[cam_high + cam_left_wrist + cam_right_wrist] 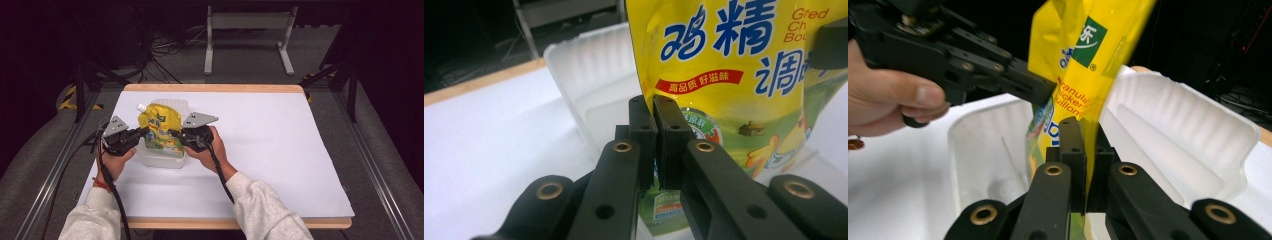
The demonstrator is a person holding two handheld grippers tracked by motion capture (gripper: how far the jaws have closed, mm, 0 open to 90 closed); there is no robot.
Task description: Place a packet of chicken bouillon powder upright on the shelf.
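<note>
A yellow stand-up pouch (161, 129) with a white spout and blue print hangs upright over a white translucent plastic tub (159, 160). My left gripper (145, 132) is shut on the pouch's left edge. My right gripper (175, 134) is shut on its right edge. In the left gripper view the jaws (655, 135) pinch the pouch (734, 75) low down in front of the tub (589, 75). In the right gripper view the jaws (1087, 150) clamp the pouch (1083, 60) above the tub (1173, 125), and the left gripper (1040, 92) bites the opposite edge.
A white sheet (270, 150) covers the wooden table, with wide bare room to the right of the tub. Cables trail from both grippers toward the table's near edge (235, 223). A metal stand (247, 30) is on the floor beyond the table.
</note>
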